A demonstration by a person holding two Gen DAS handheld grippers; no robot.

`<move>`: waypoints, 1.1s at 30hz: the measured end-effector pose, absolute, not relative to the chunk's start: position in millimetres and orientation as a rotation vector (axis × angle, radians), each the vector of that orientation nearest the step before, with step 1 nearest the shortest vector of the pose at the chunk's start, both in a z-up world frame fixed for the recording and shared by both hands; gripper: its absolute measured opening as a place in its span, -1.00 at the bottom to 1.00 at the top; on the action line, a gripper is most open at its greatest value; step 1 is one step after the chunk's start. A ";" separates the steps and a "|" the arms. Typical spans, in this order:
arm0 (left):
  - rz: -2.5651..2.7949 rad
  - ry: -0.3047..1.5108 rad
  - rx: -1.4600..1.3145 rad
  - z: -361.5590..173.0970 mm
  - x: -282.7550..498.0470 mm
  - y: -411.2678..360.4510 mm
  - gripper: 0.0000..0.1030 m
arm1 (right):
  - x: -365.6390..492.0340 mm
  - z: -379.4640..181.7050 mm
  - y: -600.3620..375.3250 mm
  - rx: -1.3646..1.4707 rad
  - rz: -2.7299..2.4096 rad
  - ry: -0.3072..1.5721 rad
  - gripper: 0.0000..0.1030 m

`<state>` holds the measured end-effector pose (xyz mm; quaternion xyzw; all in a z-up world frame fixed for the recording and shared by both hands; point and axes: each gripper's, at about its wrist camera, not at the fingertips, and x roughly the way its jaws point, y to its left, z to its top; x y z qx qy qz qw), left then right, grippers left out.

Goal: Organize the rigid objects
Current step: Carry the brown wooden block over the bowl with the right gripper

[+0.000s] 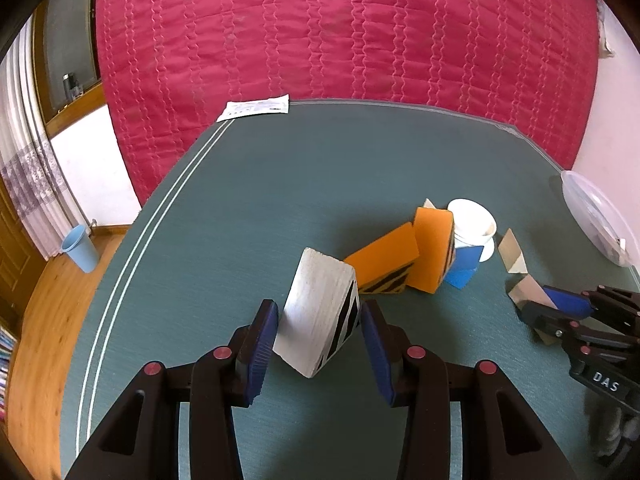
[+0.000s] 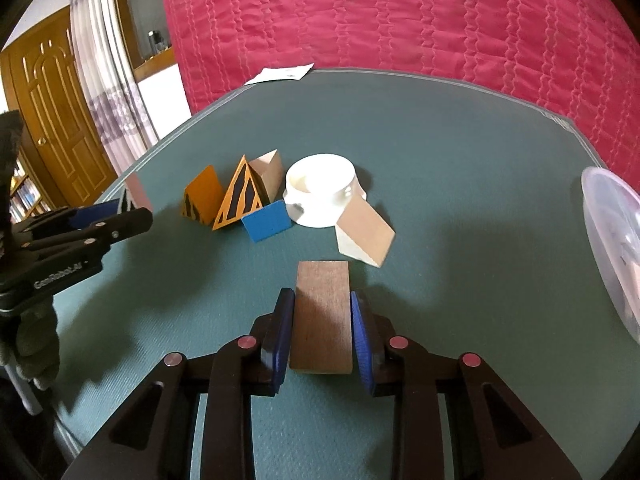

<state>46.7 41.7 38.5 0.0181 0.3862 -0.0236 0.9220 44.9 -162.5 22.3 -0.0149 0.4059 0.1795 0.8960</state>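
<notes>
The right gripper (image 2: 322,326) is closed on a brown wooden block (image 2: 323,316): both blue pads (image 2: 285,330) press flat against its long side faces, and the block's far end projects beyond the fingertips. The grip falls across the narrow dimension, which probably gives the pads two parallel faces and keeps the block from twisting.

The left gripper (image 1: 319,342) stands partly open around a white prism (image 1: 318,312) with black stripes on its end face. The left pad (image 1: 262,344) lies against the prism's edge; the right pad sits just beside the striped end, and firm contact there cannot be confirmed. The prism is tilted, so a hold would likely rest on edges rather than flats.

Beyond the fingers, the remaining pieces sit clustered mid-table: two orange striped prisms (image 1: 404,258) leaning together, a blue block (image 2: 267,220) touching them, a white cup (image 2: 322,190), and a pale wedge (image 2: 364,236) just beside the cup. The clustering suggests sorting is at an early stage.

The work surface is a teal mat (image 1: 240,208) with paired pale lines near its edge. A clear plastic lid (image 2: 612,240) rests at the right margin and a paper sheet (image 1: 256,107) at the far edge. Behind stands a red quilted cover (image 1: 340,28); a wooden door (image 2: 56,120), curtain and wood floor with a blue bin (image 1: 81,248) lie to the left.
</notes>
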 end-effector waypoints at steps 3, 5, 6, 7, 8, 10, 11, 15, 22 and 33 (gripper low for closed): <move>-0.058 0.793 0.044 38.8 45.9 37.6 -0.11 | 38.4 26.0 -169.2 -0.011 0.380 0.833 -0.43; -0.064 0.793 0.047 39.5 45.8 34.8 -0.11 | 34.3 27.7 -174.0 0.003 0.384 0.831 -0.43; -0.067 0.793 0.049 39.7 45.6 33.3 -0.11 | 32.9 28.2 -176.6 0.011 0.386 0.832 -0.43; -0.071 0.793 0.051 39.9 45.3 31.4 -0.11 | 31.9 28.4 -179.3 0.018 0.386 0.832 -0.43; -0.075 0.793 0.052 39.7 44.2 30.4 -0.11 | 31.3 29.4 -183.2 0.028 0.385 0.832 -0.43; -0.080 0.794 0.055 39.9 43.4 26.9 -0.11 | 29.6 31.0 -188.1 0.039 0.380 0.828 -0.43; -0.084 0.794 0.058 40.0 42.9 24.9 -0.11 | 28.7 32.1 -191.6 0.046 0.375 0.824 -0.43; -0.096 0.796 0.068 40.8 41.7 16.8 -0.11 | 28.0 35.3 -204.2 0.073 0.357 0.814 -0.43; -0.123 0.795 0.085 42.6 38.2 3.3 -0.11 | 25.2 40.1 -229.4 0.109 0.306 0.794 -0.43; -0.166 0.792 0.114 46.9 34.8 -23.1 -0.11 | 27.1 56.4 -287.8 0.193 0.191 0.734 -0.43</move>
